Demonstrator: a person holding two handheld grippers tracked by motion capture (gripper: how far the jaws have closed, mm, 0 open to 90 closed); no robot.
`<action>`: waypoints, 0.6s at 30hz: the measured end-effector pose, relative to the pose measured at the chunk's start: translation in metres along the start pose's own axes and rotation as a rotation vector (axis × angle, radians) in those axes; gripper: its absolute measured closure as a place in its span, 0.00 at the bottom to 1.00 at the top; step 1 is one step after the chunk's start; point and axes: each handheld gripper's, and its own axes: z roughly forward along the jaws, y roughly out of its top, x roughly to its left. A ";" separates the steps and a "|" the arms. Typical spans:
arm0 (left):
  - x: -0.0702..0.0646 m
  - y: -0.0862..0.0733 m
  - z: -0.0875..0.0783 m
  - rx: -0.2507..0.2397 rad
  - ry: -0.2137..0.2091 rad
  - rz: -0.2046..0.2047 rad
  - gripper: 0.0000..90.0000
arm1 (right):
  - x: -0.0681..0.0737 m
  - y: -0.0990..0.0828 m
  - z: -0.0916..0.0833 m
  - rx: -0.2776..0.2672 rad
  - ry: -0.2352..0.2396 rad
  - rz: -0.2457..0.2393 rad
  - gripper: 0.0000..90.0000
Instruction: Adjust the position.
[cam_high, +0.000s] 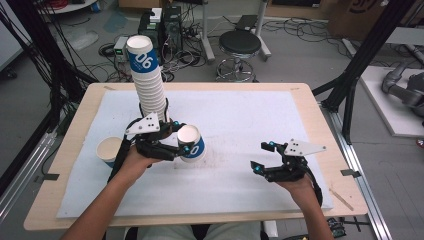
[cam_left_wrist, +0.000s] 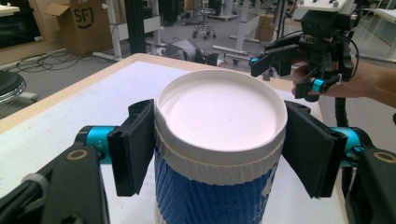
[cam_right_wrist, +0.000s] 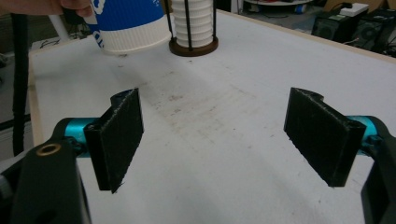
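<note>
Crowding cup (cam_high: 191, 142): cup stack (cam_high: 148, 80) behind | loose cup (cam_high: 109, 150) left

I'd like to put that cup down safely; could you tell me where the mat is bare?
Bare mat lies between the held cup and the right gripper, and along the far right. It is crowded by the cup stack, the left gripper and the lone cup.

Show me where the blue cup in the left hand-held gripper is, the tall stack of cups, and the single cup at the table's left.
blue cup (cam_left_wrist: 219, 186), left gripper view, on its ribbed blue sleeve.
stack of cups (cam_high: 151, 87), high view, on its white middle.
single cup (cam_high: 109, 148), high view, on its open inside.
</note>
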 end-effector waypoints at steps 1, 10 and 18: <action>-0.001 -0.001 0.001 -0.002 -0.001 -0.002 0.33 | 0.001 0.000 0.001 0.004 0.006 -0.005 0.23; -0.012 -0.002 0.014 -0.005 -0.007 -0.004 0.33 | 0.012 0.005 0.018 0.009 0.081 -0.025 0.23; -0.020 0.001 0.026 -0.009 -0.047 0.005 0.33 | 0.019 0.013 0.030 -0.016 0.148 -0.042 0.23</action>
